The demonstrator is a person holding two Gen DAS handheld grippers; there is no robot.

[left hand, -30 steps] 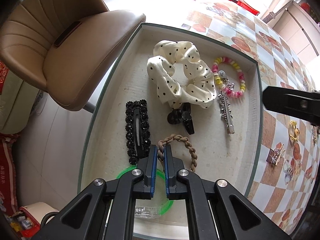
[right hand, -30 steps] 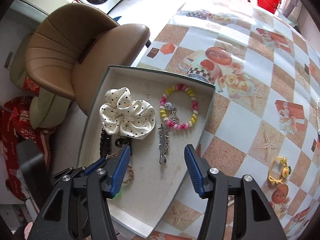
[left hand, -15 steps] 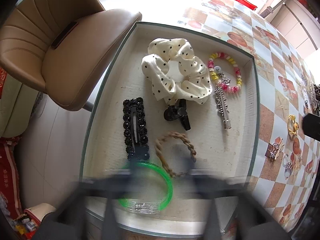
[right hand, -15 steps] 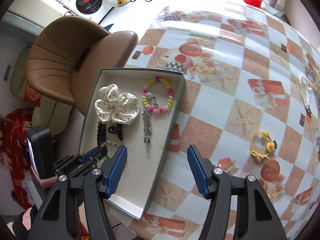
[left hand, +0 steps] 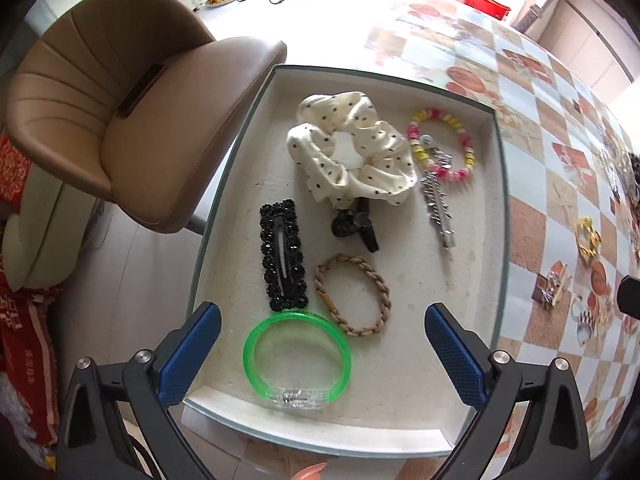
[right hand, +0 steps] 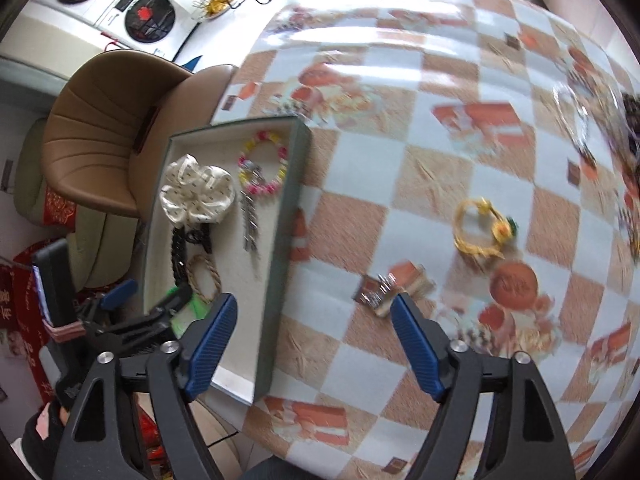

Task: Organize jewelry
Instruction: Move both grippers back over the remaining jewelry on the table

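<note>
My left gripper (left hand: 322, 316) hangs wide open over the near end of the grey tray (left hand: 420, 280), with nothing pinched. Just below it a green bangle (left hand: 298, 360) lies flat. Beside the bangle are a braided brown hair tie (left hand: 352, 294) and a black rhinestone clip (left hand: 283, 254). Further back lie a dotted cream scrunchie (left hand: 352, 148), a black claw clip (left hand: 356, 226), a silver clip (left hand: 438, 208) and a beaded bracelet (left hand: 442, 146). My right gripper (right hand: 315, 304) is over the tablecloth right of the tray, its jaws opening and nothing between them. A small silver clip (right hand: 378, 294) and a yellow bracelet (right hand: 480, 228) lie beyond it.
A brown padded chair (left hand: 120, 120) stands close against the tray's left side. The table carries an orange and white checked cloth (right hand: 420, 140). More jewelry is blurred at its far right edge (right hand: 628, 120). White appliances (right hand: 120, 12) stand behind the chair.
My left gripper has opened wide, let go of the green bangle and risen a little. My right gripper has swept from over the tray to the open table, its jaws widening.
</note>
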